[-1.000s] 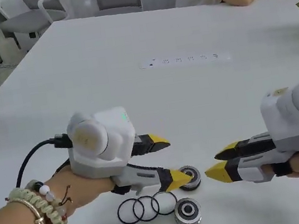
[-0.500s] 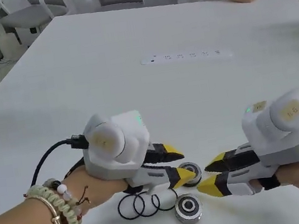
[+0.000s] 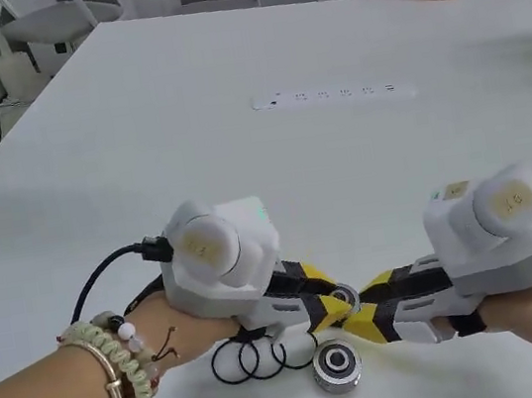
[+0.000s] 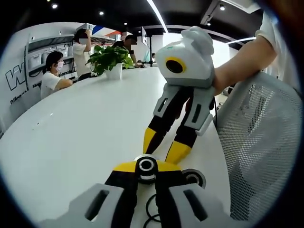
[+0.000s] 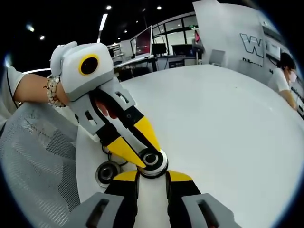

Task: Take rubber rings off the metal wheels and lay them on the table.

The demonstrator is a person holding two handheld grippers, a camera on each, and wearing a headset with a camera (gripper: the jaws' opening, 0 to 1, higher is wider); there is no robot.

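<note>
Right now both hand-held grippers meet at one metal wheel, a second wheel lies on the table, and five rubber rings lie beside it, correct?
Not quite: three rubber rings lie beside the second wheel, not five, as the head view shows. The rest holds: the left hand-held gripper and right hand-held gripper meet at one metal wheel.

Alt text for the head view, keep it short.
The left gripper and right gripper meet tip to tip at a metal wheel over a white table. Nearer the camera lie three black rubber rings and a second wheel.
</note>
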